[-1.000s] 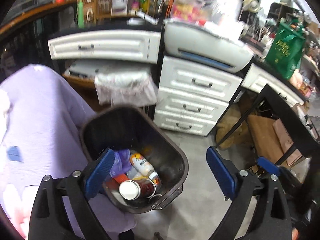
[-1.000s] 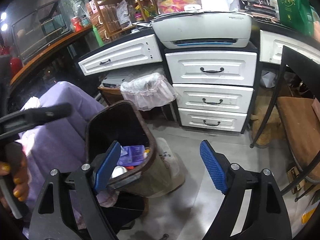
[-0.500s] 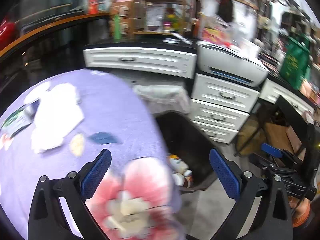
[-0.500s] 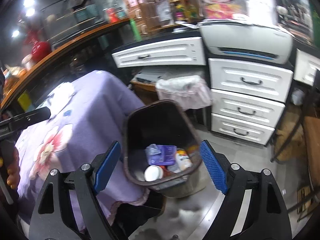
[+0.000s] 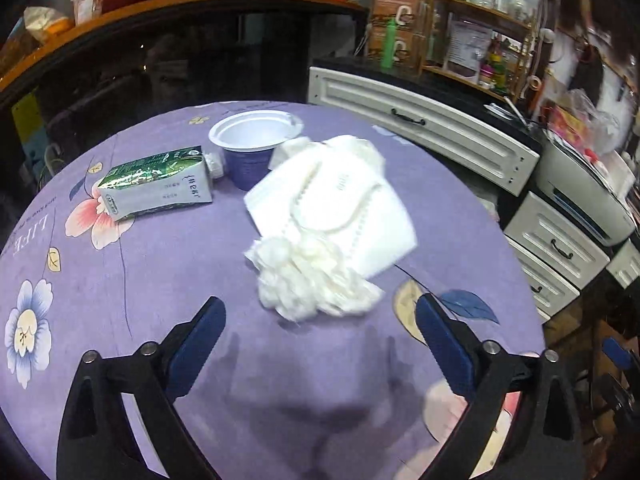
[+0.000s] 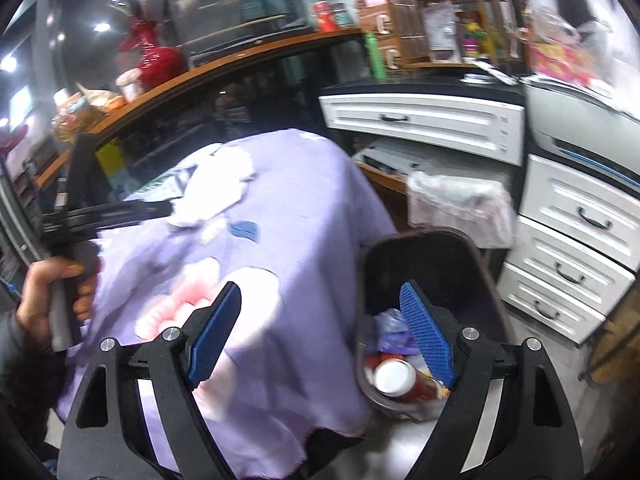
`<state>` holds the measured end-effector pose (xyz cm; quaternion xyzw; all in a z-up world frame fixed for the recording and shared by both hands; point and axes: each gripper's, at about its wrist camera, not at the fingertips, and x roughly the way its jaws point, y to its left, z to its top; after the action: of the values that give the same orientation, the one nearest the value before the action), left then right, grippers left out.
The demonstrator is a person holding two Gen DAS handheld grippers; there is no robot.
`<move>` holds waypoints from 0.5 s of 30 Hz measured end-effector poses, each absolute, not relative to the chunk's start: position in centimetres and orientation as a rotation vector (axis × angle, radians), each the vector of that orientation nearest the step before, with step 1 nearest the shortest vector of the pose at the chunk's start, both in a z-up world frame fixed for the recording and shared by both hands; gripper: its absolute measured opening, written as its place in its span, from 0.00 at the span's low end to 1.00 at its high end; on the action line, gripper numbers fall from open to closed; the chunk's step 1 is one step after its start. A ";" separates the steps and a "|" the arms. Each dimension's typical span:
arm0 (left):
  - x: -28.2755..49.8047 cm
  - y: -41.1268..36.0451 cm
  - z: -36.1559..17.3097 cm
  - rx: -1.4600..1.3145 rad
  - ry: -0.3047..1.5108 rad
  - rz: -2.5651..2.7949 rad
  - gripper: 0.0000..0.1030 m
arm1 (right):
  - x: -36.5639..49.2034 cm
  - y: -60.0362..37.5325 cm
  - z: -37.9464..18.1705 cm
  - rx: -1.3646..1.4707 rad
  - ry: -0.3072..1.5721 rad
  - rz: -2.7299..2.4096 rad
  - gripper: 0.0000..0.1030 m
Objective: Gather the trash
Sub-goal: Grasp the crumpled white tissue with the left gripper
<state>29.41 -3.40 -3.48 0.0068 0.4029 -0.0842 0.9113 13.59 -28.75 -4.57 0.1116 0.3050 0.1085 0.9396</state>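
Observation:
On the round table under a purple flowered cloth [image 5: 160,280] lie a crumpled white tissue [image 5: 312,284], a stack of white napkins [image 5: 344,208], a green and white milk carton [image 5: 156,188] on its side and a purple cup [image 5: 252,152]. My left gripper [image 5: 320,340] hovers just short of the tissue; its jaws are closing with nothing between them. My right gripper [image 6: 324,336] is open and empty over the table edge, beside the black bin [image 6: 432,256]. The bin holds a can [image 6: 394,376] and a purple wrapper [image 6: 390,332].
White drawers [image 6: 580,220] and a grey printer [image 6: 580,120] stand behind the bin, next to a second bin with a clear liner [image 6: 460,200]. A dark counter with a wooden top [image 5: 180,4] curves behind the table. A hand [image 6: 48,300] holds the left gripper's handle.
The left gripper swung from above the bin to over the tabletop, so the tissue and carton now lie ahead. The right gripper moved left and up; the bin now sits at its right finger.

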 end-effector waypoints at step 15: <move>29.7 -1.1 -3.5 -0.015 0.800 -0.200 0.36 | 24.4 -21.4 -2.7 0.162 0.708 0.461 0.79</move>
<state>29.69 -1.08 -3.54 -0.0075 0.3888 -0.0973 0.9161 24.39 -21.44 -2.75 0.0787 0.3434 0.2235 0.9088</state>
